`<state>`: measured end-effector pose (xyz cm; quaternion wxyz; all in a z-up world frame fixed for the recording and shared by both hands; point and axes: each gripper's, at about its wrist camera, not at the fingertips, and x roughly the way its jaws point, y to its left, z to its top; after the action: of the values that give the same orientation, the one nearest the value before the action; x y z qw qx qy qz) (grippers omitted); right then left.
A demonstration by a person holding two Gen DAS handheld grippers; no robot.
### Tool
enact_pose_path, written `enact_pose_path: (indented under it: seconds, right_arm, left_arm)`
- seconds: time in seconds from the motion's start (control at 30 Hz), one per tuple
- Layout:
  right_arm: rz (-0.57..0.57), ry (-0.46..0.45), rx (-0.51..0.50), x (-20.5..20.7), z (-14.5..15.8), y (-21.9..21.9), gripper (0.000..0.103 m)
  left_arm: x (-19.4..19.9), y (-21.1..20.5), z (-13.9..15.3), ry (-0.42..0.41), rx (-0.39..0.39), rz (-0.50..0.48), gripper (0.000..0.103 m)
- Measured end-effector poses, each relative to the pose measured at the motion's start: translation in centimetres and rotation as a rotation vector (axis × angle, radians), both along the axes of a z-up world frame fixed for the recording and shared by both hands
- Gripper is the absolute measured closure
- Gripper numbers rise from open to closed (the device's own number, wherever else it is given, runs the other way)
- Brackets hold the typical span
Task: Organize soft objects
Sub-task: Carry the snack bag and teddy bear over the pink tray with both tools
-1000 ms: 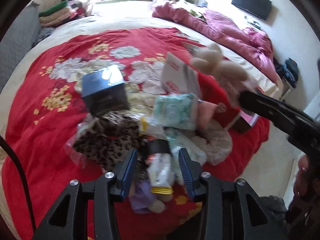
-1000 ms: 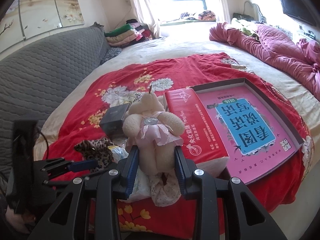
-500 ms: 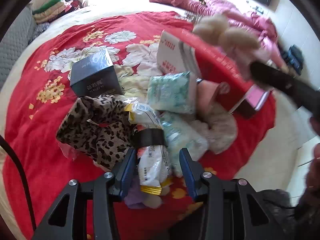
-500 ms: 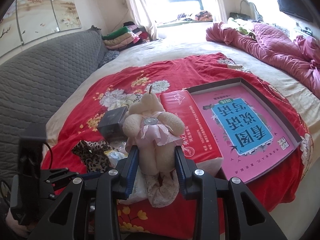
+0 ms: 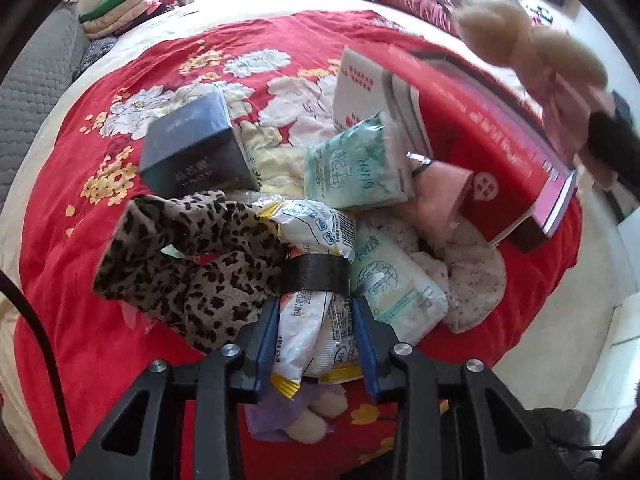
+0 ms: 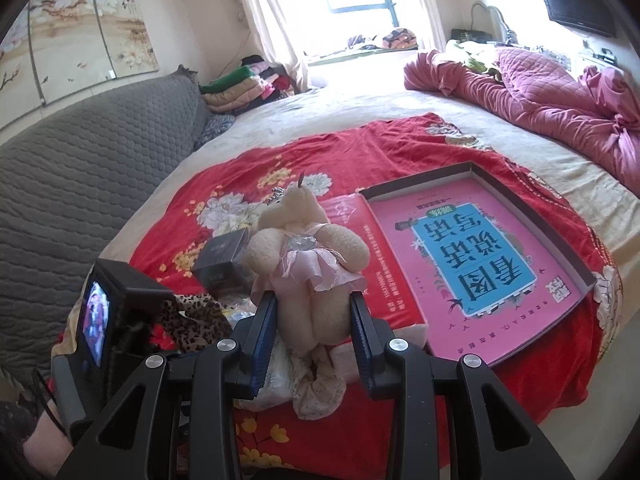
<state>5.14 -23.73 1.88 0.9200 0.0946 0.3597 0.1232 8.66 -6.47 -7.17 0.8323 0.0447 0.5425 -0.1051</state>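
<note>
R gripper (image 6: pixel 312 336) was clenched on a cream teddy in pink dress (image 6: pixel 306 256), held up off the bed w/ its legs between the blue pads; in L view the same toy showed blurred at upper right. L gripper (image 5: pixel 316 332) was clamped on a white snack packet (image 5: pixel 316 280) wrapped by a black band, just above the pile on the red floral blanket (image 5: pixel 72 216). Leopard-print cloth (image 5: pixel 188 268) lay touching packet's left side; tissue packs (image 5: pixel 356 164) to its right & behind. Dark box (image 5: pixel 196 152) sat behind the cloth. Red book (image 6: pixel 376 256) lay beside an open tray w/ pink book (image 6: pixel 472 256).
</note>
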Motion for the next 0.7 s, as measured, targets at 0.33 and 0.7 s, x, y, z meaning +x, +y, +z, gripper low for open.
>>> enact_pose_path:
  seconds: [0.33,0.7]
  right_arm:
    - [-0.07,-0.051,0.003,-0.4,1.8,-3.2,0.067]
    - [-0.216,-0.094,-0.011,-0.6,3.0,-9.1,0.067]
  left_arm:
    - [-1.2,-1.3,7.6,-0.104,-0.121,-0.028,0.067]
    - [0.7,-5.9,11.4,-0.173,-0.151,-0.083,0.067]
